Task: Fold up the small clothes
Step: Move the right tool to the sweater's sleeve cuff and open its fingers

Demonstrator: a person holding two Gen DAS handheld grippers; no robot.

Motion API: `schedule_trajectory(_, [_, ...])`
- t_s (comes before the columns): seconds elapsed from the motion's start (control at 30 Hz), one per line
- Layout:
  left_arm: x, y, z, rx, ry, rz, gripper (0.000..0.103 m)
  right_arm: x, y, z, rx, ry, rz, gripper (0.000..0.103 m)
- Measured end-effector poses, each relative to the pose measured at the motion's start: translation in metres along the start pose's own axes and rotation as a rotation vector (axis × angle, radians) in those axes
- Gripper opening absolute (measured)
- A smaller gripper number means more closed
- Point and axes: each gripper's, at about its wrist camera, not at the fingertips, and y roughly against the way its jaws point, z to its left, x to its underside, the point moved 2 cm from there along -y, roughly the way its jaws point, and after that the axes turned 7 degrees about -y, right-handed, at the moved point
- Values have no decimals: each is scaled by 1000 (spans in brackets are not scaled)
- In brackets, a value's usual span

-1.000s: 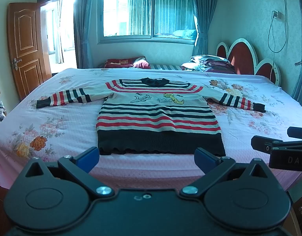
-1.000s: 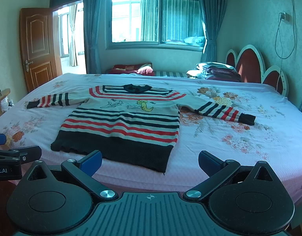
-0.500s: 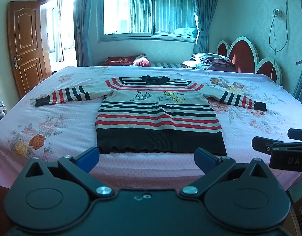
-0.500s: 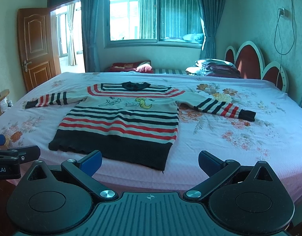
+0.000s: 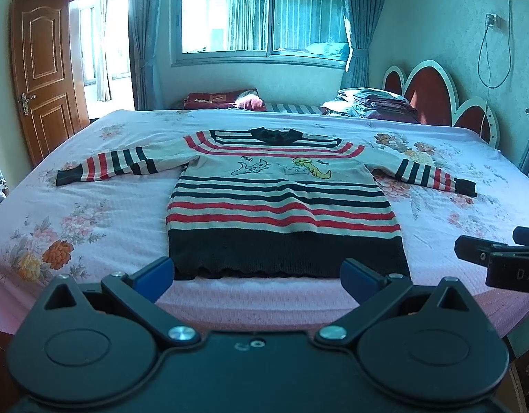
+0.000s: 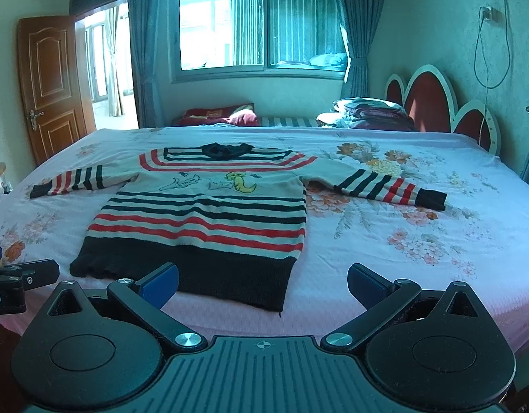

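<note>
Sweater (image 5: 281,203) front and centre, a striped knit in cream, red and black, lying flat and face up on the bed (image 5: 92,213), unfolded, with both sleeves stretched out to the sides and its black hem toward the near edge of the mattress. The bed itself fills most of both views, covered in a pink floral sheet (image 6: 419,241), with a red scalloped headboard (image 5: 436,99) off at the right end and a stack of folded bedding (image 5: 371,101) beside it. Behind the bed there's a wide window (image 5: 261,13) with teal curtains, and a brown wooden door (image 5: 44,72) stands at the left. Now to the sweater's details: a black collar (image 5: 276,135) on the far side, cartoon figures (image 5: 281,168) across the chest, black cuffs at the sleeve ends. Down at the bottom, the left hand-held gripper (image 5: 257,273) hangs just short of the hem, its blue-tipped fingers (image 5: 154,275) spread wide and holding nothing. The right hand-held gripper (image 6: 262,284) sits beside it, toward the sweater's right hem corner, fingers (image 6: 367,285) likewise spread apart and empty, clear of the cloth. Each tool shows at the edge of the other's view.
</note>
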Motion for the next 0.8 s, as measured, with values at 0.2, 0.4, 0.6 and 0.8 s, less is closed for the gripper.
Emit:
schedule_trajectory(0.2, [-22, -38, 6, 31, -18, -5, 103, -17, -34, 1, 32, -16, 2, 103])
schedule_trajectory(0.4, [-50, -82, 20, 64, -43, -4, 103, -42, -76, 8, 72, -44, -3, 103])
schedule_trajectory(0.6, [-75, -120, 39, 94, -61, -8, 103, -67, -115, 16, 104, -85, -17, 103])
schedule_trajectory(0.8, [-92, -151, 44, 118, -61, 10, 103, -81, -141, 14, 140, -102, -5, 103])
